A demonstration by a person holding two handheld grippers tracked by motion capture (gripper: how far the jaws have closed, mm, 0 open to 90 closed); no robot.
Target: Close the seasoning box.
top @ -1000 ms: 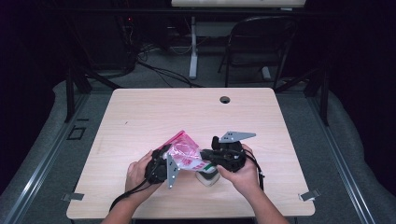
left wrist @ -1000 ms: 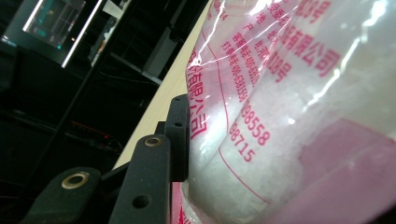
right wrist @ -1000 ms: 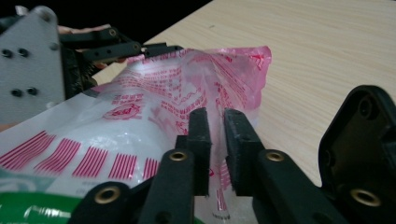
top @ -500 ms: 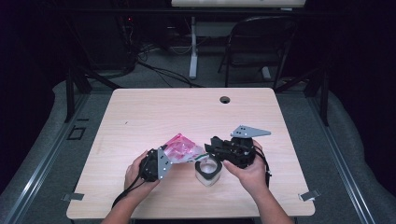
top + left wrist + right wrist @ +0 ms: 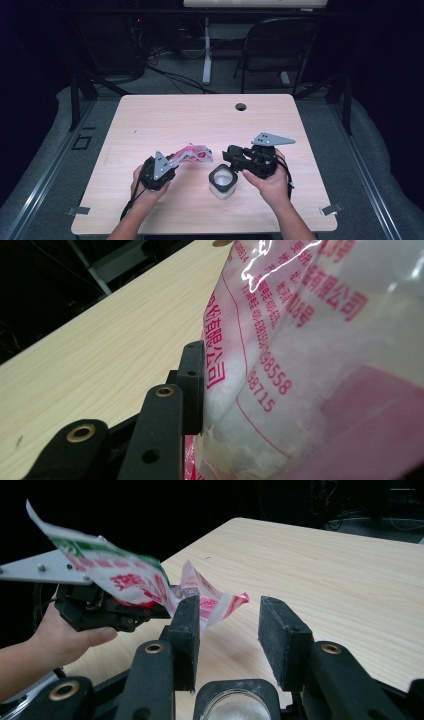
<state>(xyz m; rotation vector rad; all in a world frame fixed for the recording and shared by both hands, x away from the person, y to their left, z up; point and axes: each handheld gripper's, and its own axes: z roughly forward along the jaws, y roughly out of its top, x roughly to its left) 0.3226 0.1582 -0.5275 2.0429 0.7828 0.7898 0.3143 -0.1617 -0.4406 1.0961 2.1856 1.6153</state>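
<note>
A pink and white printed plastic bag (image 5: 194, 154) sticks out to the right of my left gripper (image 5: 175, 161), which is shut on it. In the left gripper view the bag (image 5: 310, 365) is pressed against one black finger (image 5: 192, 382) and hides the other. My right gripper (image 5: 231, 156) hovers right of the bag's tip. Its jaws have just been opening, and nothing is between them in the right gripper view (image 5: 227, 630). A small round jar (image 5: 222, 181) with white contents stands on the table just below the right gripper, and its rim (image 5: 232, 700) peeks up under the jaws.
The light wooden table (image 5: 165, 120) has a round cable hole (image 5: 241, 106) near its far edge. A dark chair (image 5: 280, 50) and a desk leg (image 5: 206, 50) stand on the floor beyond. The left hand and its gripper (image 5: 100, 607) appear at the left of the right gripper view.
The two grippers were close together over the jar. My left gripper has drawn left with the bag, the right has lifted back to the right and opened, and the jar stands uncovered.
</note>
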